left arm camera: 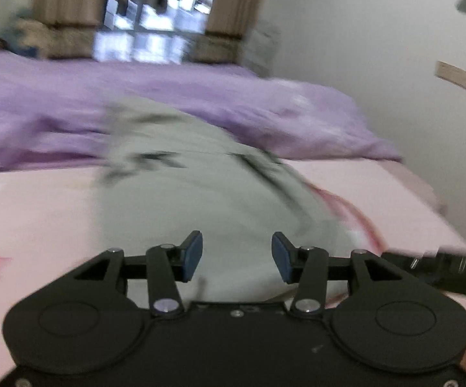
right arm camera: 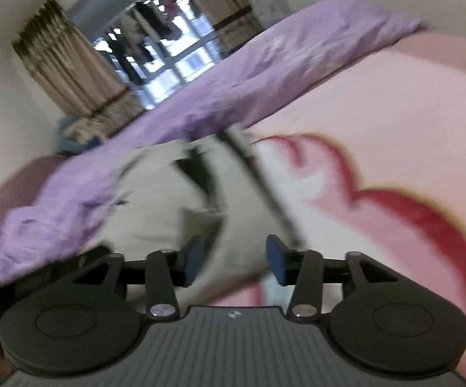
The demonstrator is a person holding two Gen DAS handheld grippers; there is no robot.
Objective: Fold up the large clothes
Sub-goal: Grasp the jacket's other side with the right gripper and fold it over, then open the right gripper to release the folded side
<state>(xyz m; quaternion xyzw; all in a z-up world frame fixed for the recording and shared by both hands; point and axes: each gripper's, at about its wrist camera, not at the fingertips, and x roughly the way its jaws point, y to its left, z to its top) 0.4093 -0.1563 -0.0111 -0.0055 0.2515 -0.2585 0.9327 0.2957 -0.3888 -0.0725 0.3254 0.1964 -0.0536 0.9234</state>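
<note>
A pale grey-green garment point(left arm camera: 181, 187) with dark trim lies on the pink bed sheet point(left arm camera: 33, 213), running away from me toward the purple quilt. My left gripper point(left arm camera: 237, 251) hovers over its near end, jaws apart, blue pads clear of the cloth. In the right wrist view the same garment point(right arm camera: 162, 200) lies tilted across the sheet, a dark seam along its right side. My right gripper point(right arm camera: 234, 258) stands open above its near edge; cloth shows in the gap between the pads, but they do not press on it. Both views are blurred.
A rumpled purple quilt point(left arm camera: 175, 96) fills the far half of the bed. Behind it are a window point(left arm camera: 155, 9) and brown curtains point(right arm camera: 68, 64). A white wall point(left arm camera: 378, 48) runs along the bed's right side. A red pattern point(right arm camera: 394, 200) marks the pink sheet.
</note>
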